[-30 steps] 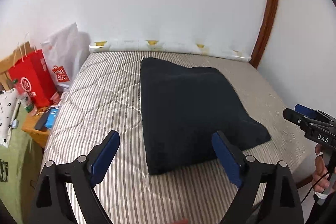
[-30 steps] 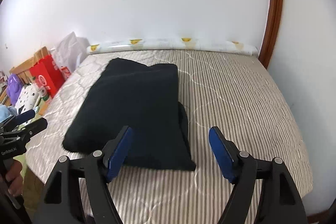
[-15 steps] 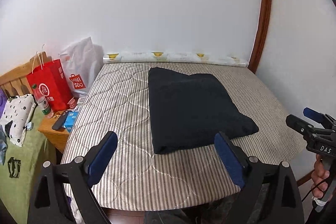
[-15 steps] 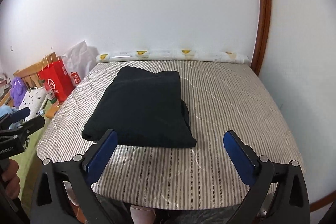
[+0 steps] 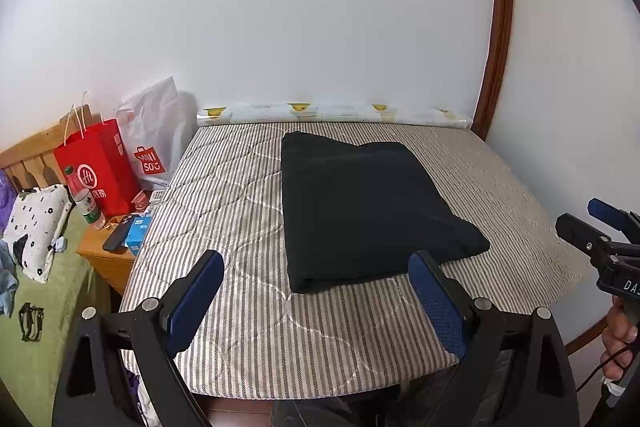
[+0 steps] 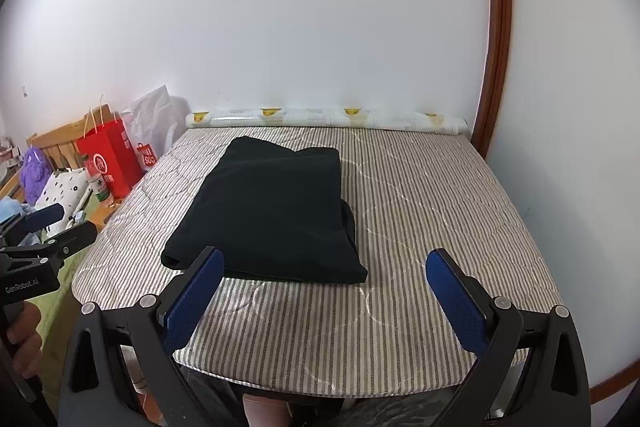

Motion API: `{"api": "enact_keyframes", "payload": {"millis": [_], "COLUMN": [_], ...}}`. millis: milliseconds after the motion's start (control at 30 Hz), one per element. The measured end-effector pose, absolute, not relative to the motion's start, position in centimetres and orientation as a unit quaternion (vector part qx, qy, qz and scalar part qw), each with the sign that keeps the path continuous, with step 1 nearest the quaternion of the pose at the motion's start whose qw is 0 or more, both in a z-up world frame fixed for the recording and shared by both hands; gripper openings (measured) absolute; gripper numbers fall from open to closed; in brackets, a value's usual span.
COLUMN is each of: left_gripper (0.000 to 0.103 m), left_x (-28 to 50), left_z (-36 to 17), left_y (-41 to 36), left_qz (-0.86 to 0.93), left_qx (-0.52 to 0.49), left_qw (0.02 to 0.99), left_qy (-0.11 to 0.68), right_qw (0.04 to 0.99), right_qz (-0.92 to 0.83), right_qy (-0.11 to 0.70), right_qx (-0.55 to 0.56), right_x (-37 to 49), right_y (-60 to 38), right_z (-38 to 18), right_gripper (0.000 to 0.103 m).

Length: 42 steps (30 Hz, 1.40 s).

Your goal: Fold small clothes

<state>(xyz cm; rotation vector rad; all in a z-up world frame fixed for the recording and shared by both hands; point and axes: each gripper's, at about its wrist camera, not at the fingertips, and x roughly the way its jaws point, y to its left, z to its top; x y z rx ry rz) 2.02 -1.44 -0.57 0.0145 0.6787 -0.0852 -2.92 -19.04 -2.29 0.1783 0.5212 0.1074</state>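
Mid-frame on the striped mattress (image 5: pixel 240 187) — folded black garment (image 5: pixel 360 203), seemingly flat; left gripper (image 5: pixel 316 291) and right gripper (image 6: pixel 324 287) wide, empty — bottom of frame.

Garment: black cloth (image 6: pixel 272 215) is lying folded on striped mattress (image 6: pixel 420 211).
Right gripper (image 6: pixel 326 299): is hovering near mattress edge, jaws spread, gripping nothing.

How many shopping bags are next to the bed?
2. The red bag stands by the wooden headboard left of the mattress, and the white bag leans against the wall right beside it, closer to the mattress. More could be hiding behind them.
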Motion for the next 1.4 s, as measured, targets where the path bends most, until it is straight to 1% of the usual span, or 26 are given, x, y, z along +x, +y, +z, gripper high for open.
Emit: {"api": "enact_keyframes", "payload": {"millis": [1400], "left_gripper": [0.094], "left_x": [1.82], "left_z": [-0.38], "left_y": [-1.05], "left_qz": [-0.034], "left_qx": [0.000], "left_qw": [0.943], "left_qy": [0.330], "right_qw": [0.962], "right_qz": [0.050], "right_qy": [0.256], "right_qx": [0.081], "right_x": [-3.06], "right_y": [-18.85], "right_z": [-2.00], "right_gripper": [0.100]}}
